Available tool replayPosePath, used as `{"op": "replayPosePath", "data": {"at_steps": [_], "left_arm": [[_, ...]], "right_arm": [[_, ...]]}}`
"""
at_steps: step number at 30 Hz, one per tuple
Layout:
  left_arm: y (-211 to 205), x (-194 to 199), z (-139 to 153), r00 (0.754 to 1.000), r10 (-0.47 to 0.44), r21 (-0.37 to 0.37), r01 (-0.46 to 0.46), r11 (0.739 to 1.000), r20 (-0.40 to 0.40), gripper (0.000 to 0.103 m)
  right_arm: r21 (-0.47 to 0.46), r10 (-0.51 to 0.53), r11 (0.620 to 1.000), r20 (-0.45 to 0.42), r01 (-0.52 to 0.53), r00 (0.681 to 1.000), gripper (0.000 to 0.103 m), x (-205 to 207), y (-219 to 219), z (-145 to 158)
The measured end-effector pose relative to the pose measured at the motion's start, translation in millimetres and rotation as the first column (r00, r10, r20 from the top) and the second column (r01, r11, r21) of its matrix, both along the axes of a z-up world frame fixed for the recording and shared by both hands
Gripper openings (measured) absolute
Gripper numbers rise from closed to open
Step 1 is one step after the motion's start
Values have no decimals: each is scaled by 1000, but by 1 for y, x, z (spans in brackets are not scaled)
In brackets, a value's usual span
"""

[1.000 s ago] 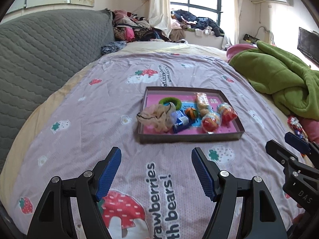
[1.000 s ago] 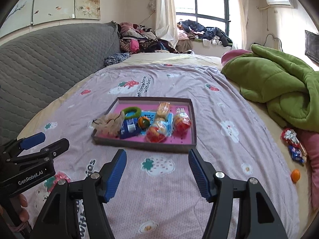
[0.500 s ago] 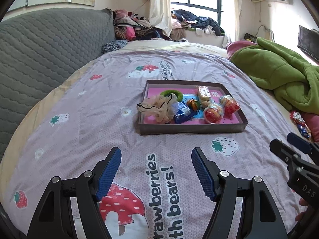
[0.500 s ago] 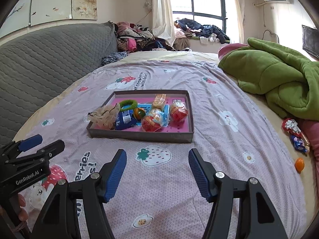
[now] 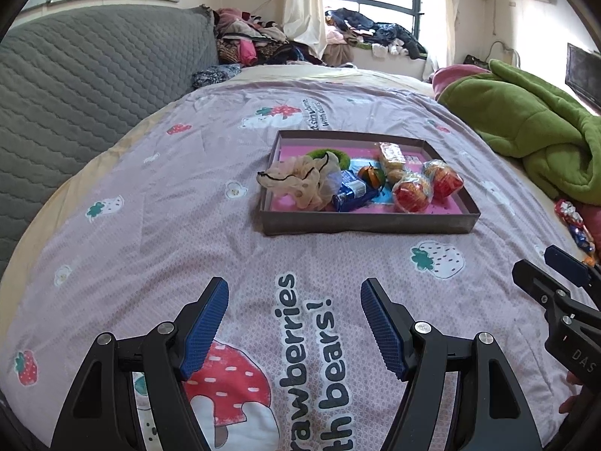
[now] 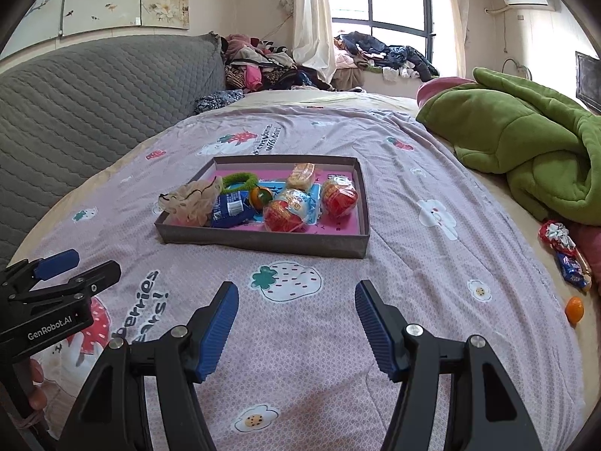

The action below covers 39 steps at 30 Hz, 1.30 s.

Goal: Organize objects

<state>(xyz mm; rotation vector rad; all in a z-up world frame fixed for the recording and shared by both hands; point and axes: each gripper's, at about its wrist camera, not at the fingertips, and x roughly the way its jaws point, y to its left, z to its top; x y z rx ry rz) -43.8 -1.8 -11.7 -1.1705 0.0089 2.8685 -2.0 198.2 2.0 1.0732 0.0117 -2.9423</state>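
You can read "strawberries with bears!", partly cut off, printed in dark letters on the lilac strawberry-print bedspread (image 5: 308, 342), "GenRobot.AI" in white on your black left gripper (image 6: 49, 329), "DAS" on your black right gripper (image 5: 584, 355).

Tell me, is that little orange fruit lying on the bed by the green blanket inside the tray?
No, the small orange fruit lies on the bed sheet well outside the tray, near the bed's right edge.

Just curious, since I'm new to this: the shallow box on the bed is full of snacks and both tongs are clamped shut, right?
Not quite. The box does hold snacks, but the left tongs and right tongs stand open and empty, as each wrist view shows.
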Motion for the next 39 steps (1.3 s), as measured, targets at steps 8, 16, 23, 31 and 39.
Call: {"op": "replayPosePath", "data": {"at_steps": [8,16,23,31,39], "left_arm": [[-1,-3,-10,1000,11,4,-11,1000,7,74],[-1,-3,-18,1000,4,11,-4,1000,5,74],[1,-3,-24,1000,-5,9,5,1000,5,74],[0,-4,-31,1000,-2,10,2,1000,16,74],[-1,-5,-33,1000,-2,19,1,1000,19,74]], "right_arm": [[-2,-4,1000,5,4,1000,64,-2,4,-12],[-8,-9,1000,12,9,1000,64,-6,10,-22],[-1,-12,1000,23,12,1000,64,-5,10,-31],[2,-16,1000,41,16,999,64,-6,12,-38],[6,-25,1000,36,24,999,64,-5,13,-37]]}}
